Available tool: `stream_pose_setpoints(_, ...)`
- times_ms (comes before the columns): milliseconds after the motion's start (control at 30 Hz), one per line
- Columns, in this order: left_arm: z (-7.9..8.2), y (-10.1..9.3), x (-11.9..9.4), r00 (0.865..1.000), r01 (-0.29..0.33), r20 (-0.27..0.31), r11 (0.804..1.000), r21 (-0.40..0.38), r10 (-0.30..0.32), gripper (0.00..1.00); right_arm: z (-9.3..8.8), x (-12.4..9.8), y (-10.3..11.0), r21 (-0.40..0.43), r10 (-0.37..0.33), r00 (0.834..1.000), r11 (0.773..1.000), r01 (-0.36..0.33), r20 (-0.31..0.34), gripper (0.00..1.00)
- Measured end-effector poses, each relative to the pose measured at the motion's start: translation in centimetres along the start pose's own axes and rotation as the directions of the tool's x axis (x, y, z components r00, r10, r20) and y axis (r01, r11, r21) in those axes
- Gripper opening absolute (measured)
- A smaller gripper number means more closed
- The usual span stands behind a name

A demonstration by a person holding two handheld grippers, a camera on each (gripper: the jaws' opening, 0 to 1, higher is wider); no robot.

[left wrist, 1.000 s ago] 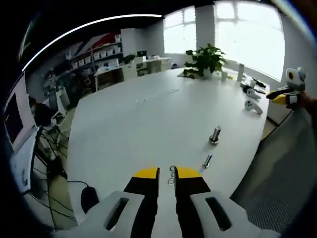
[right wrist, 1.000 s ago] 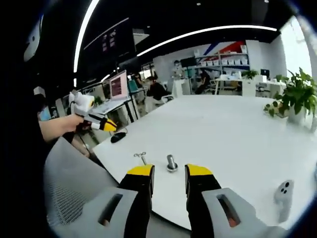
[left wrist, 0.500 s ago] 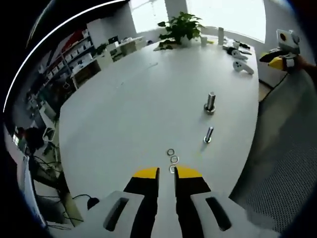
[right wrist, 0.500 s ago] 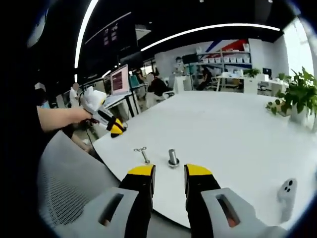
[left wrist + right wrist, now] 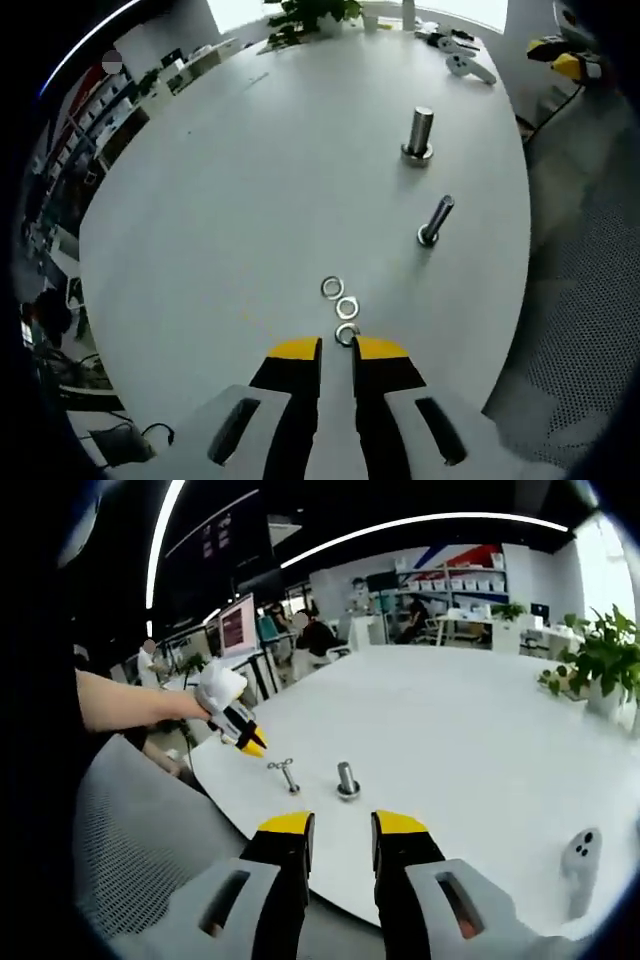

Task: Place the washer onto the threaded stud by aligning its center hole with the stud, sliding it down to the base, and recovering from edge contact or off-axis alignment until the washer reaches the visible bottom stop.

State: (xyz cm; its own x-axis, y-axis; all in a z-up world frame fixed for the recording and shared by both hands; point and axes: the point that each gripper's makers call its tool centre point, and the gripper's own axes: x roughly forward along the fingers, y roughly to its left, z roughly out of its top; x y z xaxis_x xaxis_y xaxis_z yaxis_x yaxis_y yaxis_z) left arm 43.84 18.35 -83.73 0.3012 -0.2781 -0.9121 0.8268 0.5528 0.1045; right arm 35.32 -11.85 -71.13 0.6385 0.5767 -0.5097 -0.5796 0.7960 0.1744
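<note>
Three small silver metal washers [image 5: 339, 307] lying just ahead of left claw [image 5: 336, 346], on white surface [image 5: 250, 180]. Both claws, right claw [image 5: 341, 822] included, slightly apart, empty.

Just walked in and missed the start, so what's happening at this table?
A person holds a gripper in each hand over a white table. The left gripper hovers at three washers lying in a row, its jaws a little apart, nothing gripped. Beyond them stand a thin stud and a thicker one, both bare. The right gripper is open and empty, off the table's edge.
</note>
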Motion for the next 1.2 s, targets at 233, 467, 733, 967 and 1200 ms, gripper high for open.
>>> stream_pose_setpoints(233,-0.6,0.3,1.1,0.999,0.023,-0.044,0.999,0.032,-0.021,0.10,-0.1,0.1,-0.1,0.017,-0.009,1.000,1.000,0.009,-0.007,0.25)
stream_pose_setpoints(467,-1.2,0.0,2.4,0.996,0.045,-0.083,0.997,0.059,-0.040,0.09,-0.2,0.1,-0.2,0.030,-0.012,1.000,0.999,0.012,-0.010,0.25)
stream_pose_setpoints(733,-0.7,-0.1,2.7,0.996,0.050,-0.081,0.995,0.083,-0.043,0.04,-0.5,0.2,0.0,0.025,0.001,1.000,1.000,0.000,-0.030,0.24)
stream_pose_setpoints(967,-0.7,-0.6,2.7,0.995,0.037,-0.103,0.985,0.168,-0.019,0.01,-0.4,0.2,0.0,0.027,0.001,1.000,1.000,-0.001,-0.024,0.24)
stream_pose_setpoints(1200,-1.0,-0.5,2.2,0.993,0.029,-0.118,0.990,0.141,-0.012,0.00,-0.4,0.1,-0.1,0.022,-0.002,1.000,1.000,0.003,-0.020,0.24)
